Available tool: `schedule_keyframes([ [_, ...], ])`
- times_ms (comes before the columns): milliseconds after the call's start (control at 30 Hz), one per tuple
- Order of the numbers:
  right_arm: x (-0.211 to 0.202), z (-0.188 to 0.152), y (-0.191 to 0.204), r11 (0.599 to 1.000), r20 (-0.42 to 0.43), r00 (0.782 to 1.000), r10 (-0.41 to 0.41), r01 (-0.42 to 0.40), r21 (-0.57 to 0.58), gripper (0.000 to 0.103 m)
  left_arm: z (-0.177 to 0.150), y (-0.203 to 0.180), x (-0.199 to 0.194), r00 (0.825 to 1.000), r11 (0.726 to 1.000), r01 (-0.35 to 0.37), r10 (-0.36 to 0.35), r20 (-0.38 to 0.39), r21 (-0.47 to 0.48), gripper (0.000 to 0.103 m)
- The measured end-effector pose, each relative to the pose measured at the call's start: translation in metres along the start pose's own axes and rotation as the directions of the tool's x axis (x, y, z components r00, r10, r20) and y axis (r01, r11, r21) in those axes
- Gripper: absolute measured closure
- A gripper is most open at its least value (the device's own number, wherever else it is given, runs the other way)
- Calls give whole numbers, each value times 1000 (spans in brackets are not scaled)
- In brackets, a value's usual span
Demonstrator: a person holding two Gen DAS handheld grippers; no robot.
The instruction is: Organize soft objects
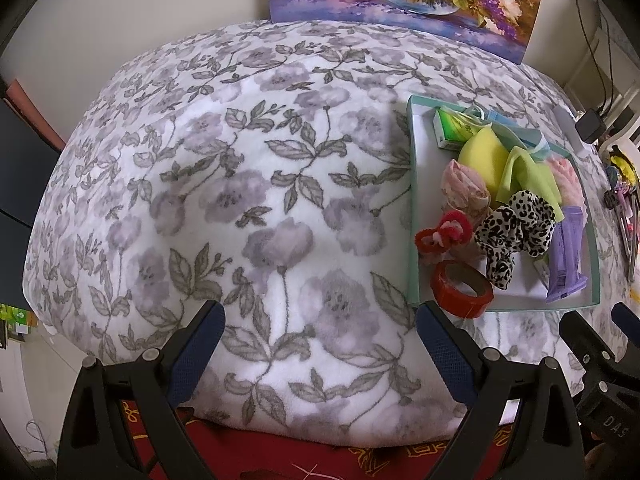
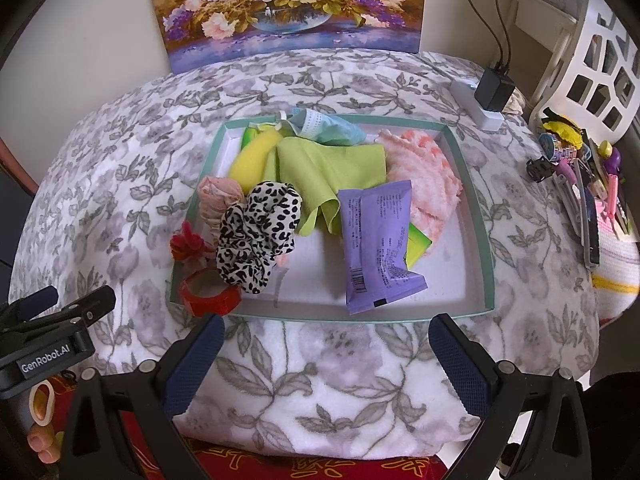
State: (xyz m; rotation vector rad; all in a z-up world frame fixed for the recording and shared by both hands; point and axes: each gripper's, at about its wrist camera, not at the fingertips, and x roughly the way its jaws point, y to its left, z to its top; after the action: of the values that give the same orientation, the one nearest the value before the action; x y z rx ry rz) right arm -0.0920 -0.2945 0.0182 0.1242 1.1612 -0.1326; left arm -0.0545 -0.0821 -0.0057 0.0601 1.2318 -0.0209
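Note:
A shallow teal-rimmed tray [image 2: 468, 184] [image 1: 414, 200] sits on the floral blanket and holds soft things: a leopard-print scrunchie [image 2: 260, 232] [image 1: 516, 228], a green cloth [image 2: 332, 172], a yellow sponge [image 2: 252, 156], a pink fluffy cloth [image 2: 428, 176], a purple packet [image 2: 376, 240], a pink scrunchie [image 2: 218, 196], a red scrunchie [image 2: 188, 246] and a blue mask [image 2: 328, 126]. A red tape roll [image 2: 208, 292] [image 1: 462, 288] leans on the tray's near left corner. My left gripper [image 1: 320, 324] is open over bare blanket, left of the tray. My right gripper [image 2: 326, 340] is open just before the tray's near rim.
A flower painting [image 2: 288, 4] leans on the back wall. A white power strip with a black charger [image 2: 486, 96] lies at the back right. Hair clips and small items [image 2: 580, 176] lie at the right edge beside a white basket [image 2: 592, 64]. A red patterned cloth [image 2: 280, 468] lies below the blanket.

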Motion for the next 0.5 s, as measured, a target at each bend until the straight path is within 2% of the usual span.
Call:
schedule_keyframes([
  [500,1,0,1,1000,1,1000,-1,1,-10,0,2,5,-3,1000,999,-2,3,15,-33,6],
])
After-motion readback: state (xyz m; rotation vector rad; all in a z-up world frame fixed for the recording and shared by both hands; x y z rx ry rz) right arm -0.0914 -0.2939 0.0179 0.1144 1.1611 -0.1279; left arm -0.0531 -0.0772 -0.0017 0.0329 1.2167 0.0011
